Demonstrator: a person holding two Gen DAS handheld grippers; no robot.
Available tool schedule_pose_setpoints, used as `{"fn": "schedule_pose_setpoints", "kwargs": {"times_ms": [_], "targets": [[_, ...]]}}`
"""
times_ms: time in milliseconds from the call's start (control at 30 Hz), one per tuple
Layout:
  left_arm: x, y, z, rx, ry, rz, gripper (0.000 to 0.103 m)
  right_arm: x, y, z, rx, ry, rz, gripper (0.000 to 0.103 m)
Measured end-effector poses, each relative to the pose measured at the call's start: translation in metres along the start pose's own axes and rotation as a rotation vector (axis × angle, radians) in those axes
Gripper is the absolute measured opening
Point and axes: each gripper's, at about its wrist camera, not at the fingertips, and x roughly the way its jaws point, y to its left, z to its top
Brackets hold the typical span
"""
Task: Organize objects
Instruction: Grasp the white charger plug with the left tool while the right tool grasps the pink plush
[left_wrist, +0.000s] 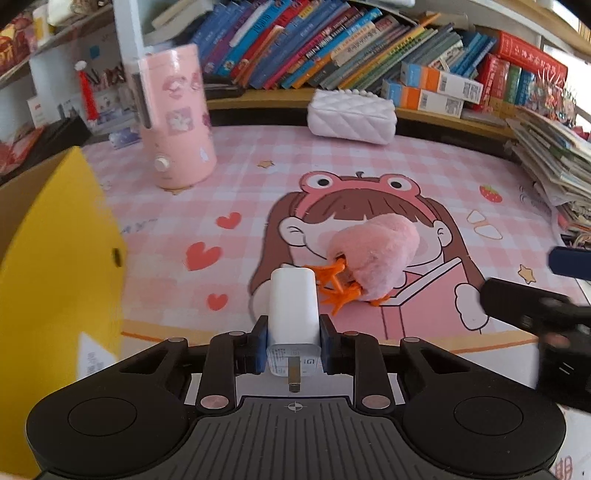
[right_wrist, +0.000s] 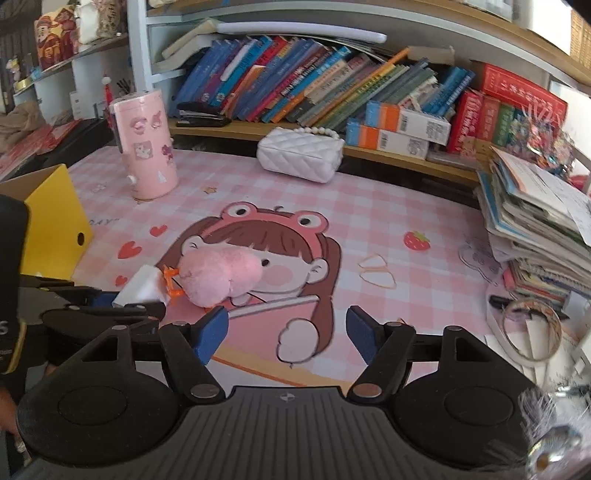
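Note:
My left gripper (left_wrist: 293, 341) is shut on a white charger plug (left_wrist: 293, 306) and holds it above the pink desk mat (left_wrist: 258, 192). A pink fluffy hair claw with orange teeth (left_wrist: 373, 254) lies on the mat just beyond the plug. A yellow cardboard box (left_wrist: 55, 258) stands at the left. In the right wrist view my right gripper (right_wrist: 286, 332) is open and empty over the mat (right_wrist: 369, 206), with the hair claw (right_wrist: 218, 275) ahead to the left, the plug (right_wrist: 142, 286) in the left gripper beside it, and the yellow box (right_wrist: 55, 218) further left.
A pink cylindrical humidifier (right_wrist: 146, 146) and a white quilted purse (right_wrist: 299, 157) stand at the back. Books fill the shelf (right_wrist: 314, 85). A stack of booklets (right_wrist: 535, 229), a tape roll (right_wrist: 532, 328) and rubber bands (right_wrist: 376, 271) lie at the right.

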Motion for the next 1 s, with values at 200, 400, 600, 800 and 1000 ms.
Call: {"fn": "schedule_pose_setpoints", "kwargs": {"times_ms": [200, 400, 600, 800, 1000], "targets": [[-0.03, 0.02, -0.004, -0.043, -0.017, 0.023, 0.025, 0.026, 0.018, 0.007, -0.112, 0.027, 0.043, 0.073], [-0.049, 0.032, -0.012, -0.072, -0.02, 0.048, 0.025, 0.051, 0.03, 0.019, -0.129, 0.0, 0.121, 0.088], [-0.062, 0.039, -0.018, -0.094, -0.02, 0.064, 0.025, 0.074, 0.037, 0.029, -0.083, -0.007, 0.195, 0.096], [-0.07, 0.042, -0.019, -0.1, -0.032, 0.064, 0.025, 0.102, 0.041, 0.026, -0.101, 0.071, 0.191, 0.097], [-0.075, 0.043, -0.022, -0.111, -0.043, 0.055, 0.025, 0.113, 0.042, 0.024, -0.149, 0.11, 0.185, 0.087]]}}
